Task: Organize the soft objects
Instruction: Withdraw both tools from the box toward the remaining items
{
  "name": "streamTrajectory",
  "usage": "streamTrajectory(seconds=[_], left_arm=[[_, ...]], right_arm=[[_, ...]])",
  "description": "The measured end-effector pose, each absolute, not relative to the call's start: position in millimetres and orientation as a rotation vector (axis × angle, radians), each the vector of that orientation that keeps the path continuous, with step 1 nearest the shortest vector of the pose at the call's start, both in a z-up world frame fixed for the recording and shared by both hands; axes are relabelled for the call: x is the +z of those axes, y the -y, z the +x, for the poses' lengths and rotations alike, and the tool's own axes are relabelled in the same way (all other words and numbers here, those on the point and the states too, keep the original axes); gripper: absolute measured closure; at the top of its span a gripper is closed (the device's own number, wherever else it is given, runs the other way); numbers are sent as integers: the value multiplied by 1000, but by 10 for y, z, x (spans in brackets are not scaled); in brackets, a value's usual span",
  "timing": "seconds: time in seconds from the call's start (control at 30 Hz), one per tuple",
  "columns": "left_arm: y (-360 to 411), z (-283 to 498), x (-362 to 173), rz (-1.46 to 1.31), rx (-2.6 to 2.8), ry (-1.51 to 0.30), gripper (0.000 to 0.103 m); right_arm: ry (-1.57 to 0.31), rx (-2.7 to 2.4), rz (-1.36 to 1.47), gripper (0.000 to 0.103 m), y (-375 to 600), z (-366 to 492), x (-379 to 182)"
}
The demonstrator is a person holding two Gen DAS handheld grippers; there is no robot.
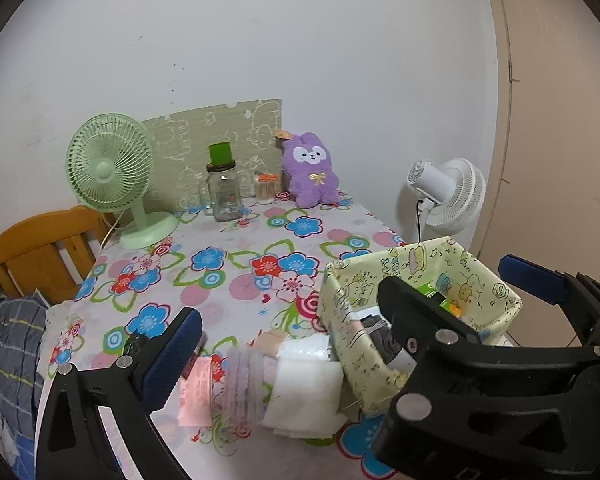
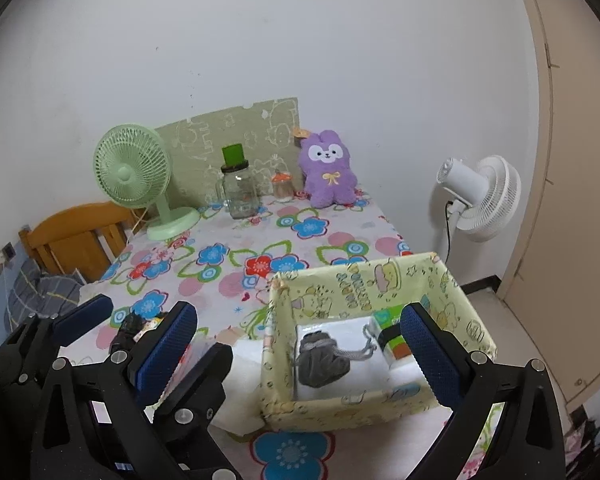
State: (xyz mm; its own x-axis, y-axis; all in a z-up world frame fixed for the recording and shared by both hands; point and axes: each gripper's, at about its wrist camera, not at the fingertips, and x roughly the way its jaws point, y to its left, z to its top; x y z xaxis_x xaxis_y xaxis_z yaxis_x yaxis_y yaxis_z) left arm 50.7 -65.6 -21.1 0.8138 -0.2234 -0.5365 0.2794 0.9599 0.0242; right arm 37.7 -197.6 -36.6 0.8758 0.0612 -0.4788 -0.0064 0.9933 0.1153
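Soft things are split between a pale yellow cartoon-print fabric box [image 2: 364, 280] and the flowered tabletop [image 1: 236, 264]. Inside the box, in the right wrist view, a grey drawstring pouch [image 2: 320, 364] lies on a folded white cloth [image 2: 352, 376], its cord running toward 2 o'clock; a green and orange packet [image 2: 392, 340] sits at the pouch's 2 o'clock. Just outside the box's left wall, in the left wrist view, a mauve ribbed roll [image 1: 244, 388] lies between a pink sheet [image 1: 196, 396] at its 9 o'clock and a folded white towel [image 1: 304, 400] at its 3 o'clock; the roll's long axis runs from 12 to 6.

The right hand-held gripper [image 2: 296, 356] hangs over the box tilted downward, its 2 blue pads spread to their widest and holding nothing; the pouch sits between them, untouched. The left hand-held gripper [image 1: 352, 308] is angled down likewise, fully spread and empty, with the roll and towel low between its fingers and the box toward 3 o'clock. Its black frame crosses the right wrist view at 8 o'clock.

A purple plush rabbit [image 1: 310, 170] stands upright at the tabletop's far edge, at 12 o'clock.
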Motion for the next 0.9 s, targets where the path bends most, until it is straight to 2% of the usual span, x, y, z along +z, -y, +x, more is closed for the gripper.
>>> streamTrajectory(seconds=[0.77, 0.9], left_arm=[[224, 391, -665, 89, -162, -595, 0], [166, 410, -778, 89, -147, -615, 1]], right_arm=[[-545, 127, 91, 1, 1486, 359, -839], [-561, 128, 98, 5, 1414, 377, -945]])
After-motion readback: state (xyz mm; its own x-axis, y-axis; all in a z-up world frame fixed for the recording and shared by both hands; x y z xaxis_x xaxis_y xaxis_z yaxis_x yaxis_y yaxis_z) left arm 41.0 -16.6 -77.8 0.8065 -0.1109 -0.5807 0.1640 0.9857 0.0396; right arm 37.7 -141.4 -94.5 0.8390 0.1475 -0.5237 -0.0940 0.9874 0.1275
